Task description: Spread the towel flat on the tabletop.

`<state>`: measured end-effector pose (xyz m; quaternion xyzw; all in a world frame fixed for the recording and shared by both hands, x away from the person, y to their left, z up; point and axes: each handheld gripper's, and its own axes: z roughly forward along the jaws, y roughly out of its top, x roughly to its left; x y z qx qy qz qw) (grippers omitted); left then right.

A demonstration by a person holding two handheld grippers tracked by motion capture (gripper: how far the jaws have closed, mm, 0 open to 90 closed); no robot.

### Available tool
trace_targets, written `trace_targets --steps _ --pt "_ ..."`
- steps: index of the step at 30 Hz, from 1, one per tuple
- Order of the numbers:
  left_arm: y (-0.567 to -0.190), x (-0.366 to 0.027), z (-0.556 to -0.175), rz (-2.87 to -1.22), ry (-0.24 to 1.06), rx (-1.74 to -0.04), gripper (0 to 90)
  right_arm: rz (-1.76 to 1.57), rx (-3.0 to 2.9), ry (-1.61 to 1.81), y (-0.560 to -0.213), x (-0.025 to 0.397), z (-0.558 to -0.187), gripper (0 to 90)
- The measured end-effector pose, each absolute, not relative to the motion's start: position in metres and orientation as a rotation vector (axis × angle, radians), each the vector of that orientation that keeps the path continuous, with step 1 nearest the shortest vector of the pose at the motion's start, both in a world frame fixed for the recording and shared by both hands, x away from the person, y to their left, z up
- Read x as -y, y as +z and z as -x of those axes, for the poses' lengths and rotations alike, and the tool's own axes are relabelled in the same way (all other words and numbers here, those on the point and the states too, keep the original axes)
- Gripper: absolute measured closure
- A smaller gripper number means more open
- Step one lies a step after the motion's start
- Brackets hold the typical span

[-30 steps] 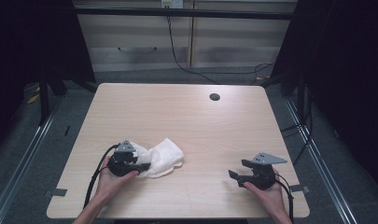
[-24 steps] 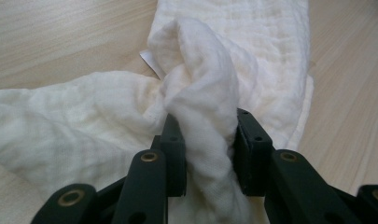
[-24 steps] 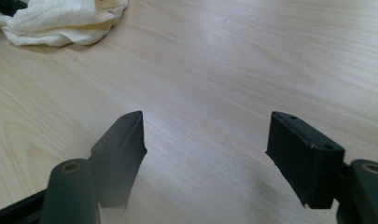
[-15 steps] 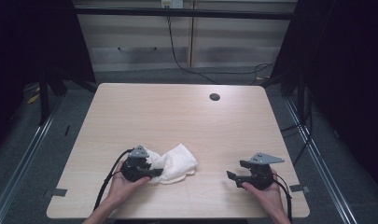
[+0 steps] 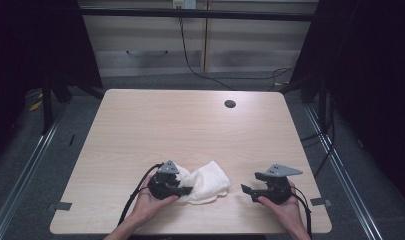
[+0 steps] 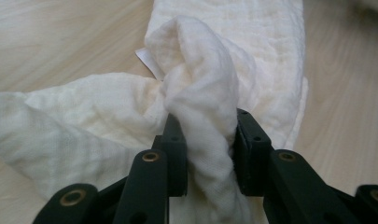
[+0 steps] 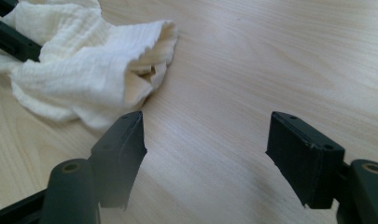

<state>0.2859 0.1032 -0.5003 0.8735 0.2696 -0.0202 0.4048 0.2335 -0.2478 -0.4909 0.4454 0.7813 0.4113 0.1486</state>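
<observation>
A crumpled white cloth [image 5: 206,182] lies near the front edge of the wooden table [image 5: 190,125], left of centre. My left gripper [image 5: 186,190] is shut on a bunched fold of the cloth [image 6: 205,121], which stands up between its two black jaws. My right gripper [image 5: 246,191] rests low over the table to the right of the cloth, open, with bare wood between its jaws. In the right gripper view the cloth [image 7: 88,60] lies just beyond the gripper [image 7: 205,140], at the upper left.
A small dark round hole [image 5: 230,104] sits in the table near its far edge. A black cable [image 5: 135,192] loops from the left gripper toward the front edge. Dark floor and metal frame rails surround the table.
My left gripper has dragged the cloth to the right along the front of the table, closer to the right gripper. The right gripper has stayed nearly still.
</observation>
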Motion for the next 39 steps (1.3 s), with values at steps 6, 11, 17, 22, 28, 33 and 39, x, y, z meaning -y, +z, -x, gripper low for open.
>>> trace_targets --steps 6,11,17,22,28,33,39 --pt "-0.495 -0.108 -0.284 -2.187 -0.070 -0.660 60.8 -1.265 -2.249 1.188 -0.490 0.248 -0.231 27.4" --pt "-0.480 -0.125 -0.277 -2.129 -0.069 -0.617 46.9 -1.278 -2.242 1.198 -0.488 0.249 -0.228 27.2" --pt "-0.464 -0.155 -0.283 -2.042 -0.047 -0.654 39.3 -1.266 -2.238 1.201 -0.488 0.250 -0.228 27.0" --pt "-0.456 -0.168 -0.299 -2.018 -0.011 -0.736 39.5 -1.275 -2.237 1.201 -0.488 0.249 -0.228 27.0" --pt "-0.462 -0.172 -0.328 -2.055 0.038 -0.796 37.8 -1.280 -2.233 1.205 -0.488 0.250 -0.229 26.7" --pt "-0.471 -0.167 -0.350 -2.058 0.003 -0.862 30.2 -1.284 -2.238 1.197 -0.489 0.250 -0.229 26.6" --pt "-0.487 -0.157 -0.362 -2.119 0.010 -0.902 28.0 -1.281 -2.247 1.206 -0.490 0.249 -0.229 26.6"
